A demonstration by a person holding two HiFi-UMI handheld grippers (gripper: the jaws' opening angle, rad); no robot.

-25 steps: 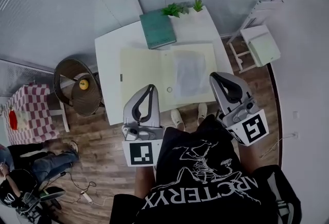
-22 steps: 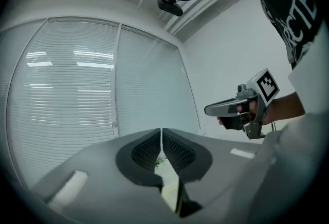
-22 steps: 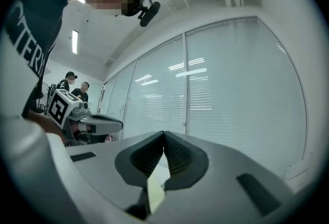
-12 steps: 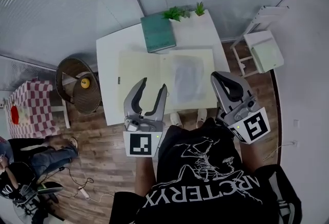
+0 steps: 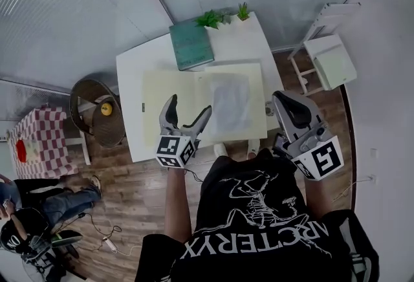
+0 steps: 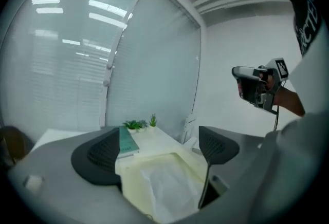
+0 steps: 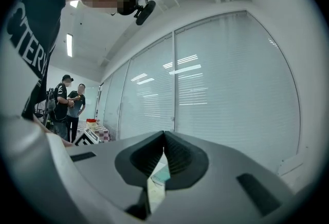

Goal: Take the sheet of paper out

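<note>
Sheet of paper (image 5: 231,101) was whitish, lying flat on right half of open cream folder (image 5: 165,93) on table (image 5: 129,61). Left gripper (image 5: 189,106) jaws wide apart, empty; right gripper (image 5: 284,98) jaws together, empty

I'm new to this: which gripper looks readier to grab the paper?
Probably the left gripper: its jaws are apart and aimed at the paper in the folder. The right gripper is shut, beside the table.

The sheet of paper (image 5: 231,101) apparently lies on the right half of the folder (image 5: 165,90), book (image 5: 191,46) behind.
</note>
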